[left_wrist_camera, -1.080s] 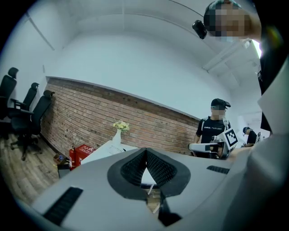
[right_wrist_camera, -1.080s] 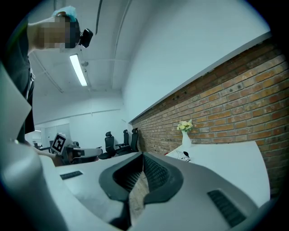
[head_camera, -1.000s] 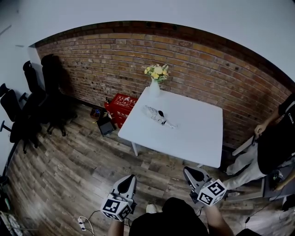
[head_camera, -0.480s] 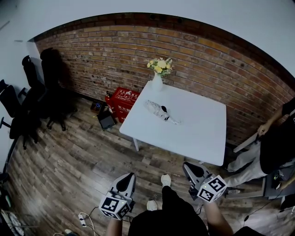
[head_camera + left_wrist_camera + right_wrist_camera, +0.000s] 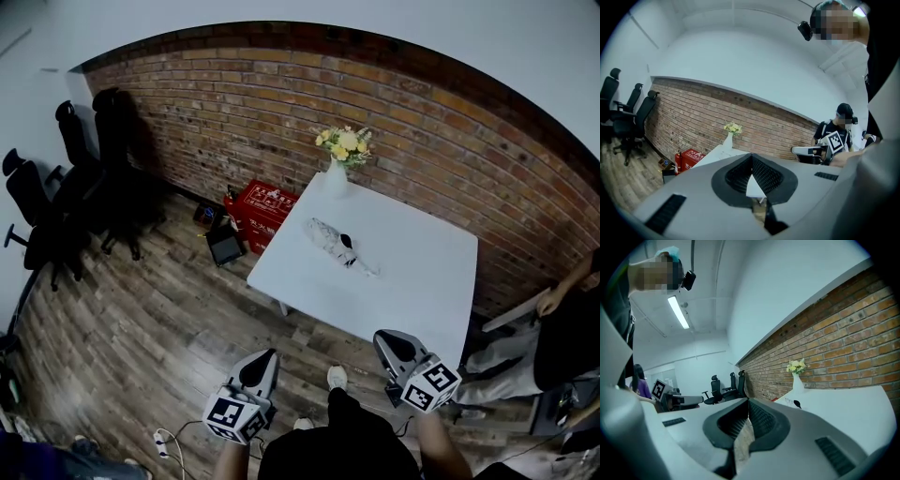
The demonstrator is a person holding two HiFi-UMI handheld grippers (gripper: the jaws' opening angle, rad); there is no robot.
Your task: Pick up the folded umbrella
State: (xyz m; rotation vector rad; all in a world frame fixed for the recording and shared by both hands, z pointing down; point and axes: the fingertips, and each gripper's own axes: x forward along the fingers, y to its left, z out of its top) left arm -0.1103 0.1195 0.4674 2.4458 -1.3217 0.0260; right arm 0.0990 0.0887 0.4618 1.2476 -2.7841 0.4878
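We hold both grippers short of the white table (image 5: 417, 295), off its near edge and above the wooden floor (image 5: 141, 347).

1. The left gripper (image 5: 266, 359) is off the near left corner of the table. Its jaws are closed tip to tip, and nothing sits between them.
2. The right gripper (image 5: 381, 338) is off the near edge of the table, toward its middle. Its jaws are likewise pressed together and empty.
3. Both grippers point toward the table and are well apart from anything on it.

The folded umbrella (image 5: 334, 245) lies flat on the table, in its far left part, with its length running diagonally across the top. It is pale, with a dark piece near its middle. This may be a strap or part of the handle, but it is too small for us to tell.

A white vase of yellow flowers (image 5: 341, 155) stands upright at the far left corner of the table. A red crate (image 5: 267, 211) sits on the floor just beside the left side of the table. Black office chairs (image 5: 70, 192) stand well to the left of the table. A person (image 5: 567, 342) sits off its right side.
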